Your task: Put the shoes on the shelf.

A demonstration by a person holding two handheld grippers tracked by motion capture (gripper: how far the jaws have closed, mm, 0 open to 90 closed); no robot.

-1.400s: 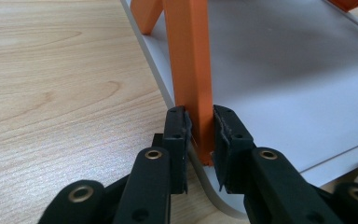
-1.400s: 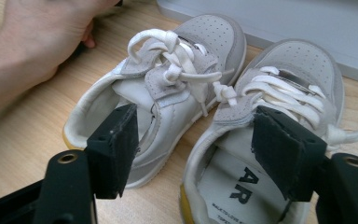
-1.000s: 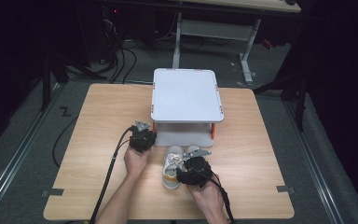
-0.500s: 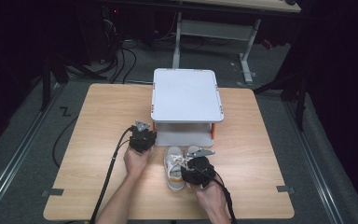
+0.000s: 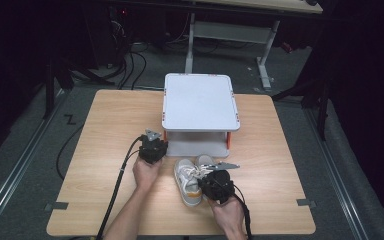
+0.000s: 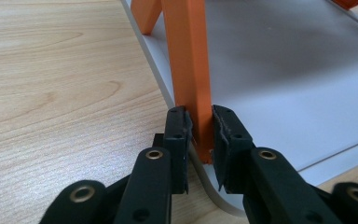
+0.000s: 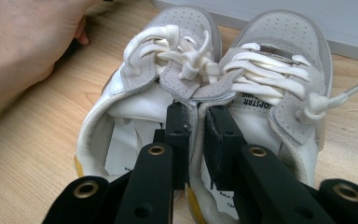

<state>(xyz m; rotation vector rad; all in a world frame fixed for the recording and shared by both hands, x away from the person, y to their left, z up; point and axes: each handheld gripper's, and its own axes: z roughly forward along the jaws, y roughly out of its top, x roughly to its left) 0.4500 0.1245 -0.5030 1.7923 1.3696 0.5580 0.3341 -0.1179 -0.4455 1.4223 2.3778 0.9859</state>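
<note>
White shoes sat before the rack, inner collars pinched by the right gripper; left gripper clamped an orange leg, its top cut off

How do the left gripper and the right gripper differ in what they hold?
The left gripper is shut on the shelf's orange leg; the right gripper pinches the inner collars of the two white shoes together. The left sits against the shelf, the right nearer the person. Both are shut.
</note>
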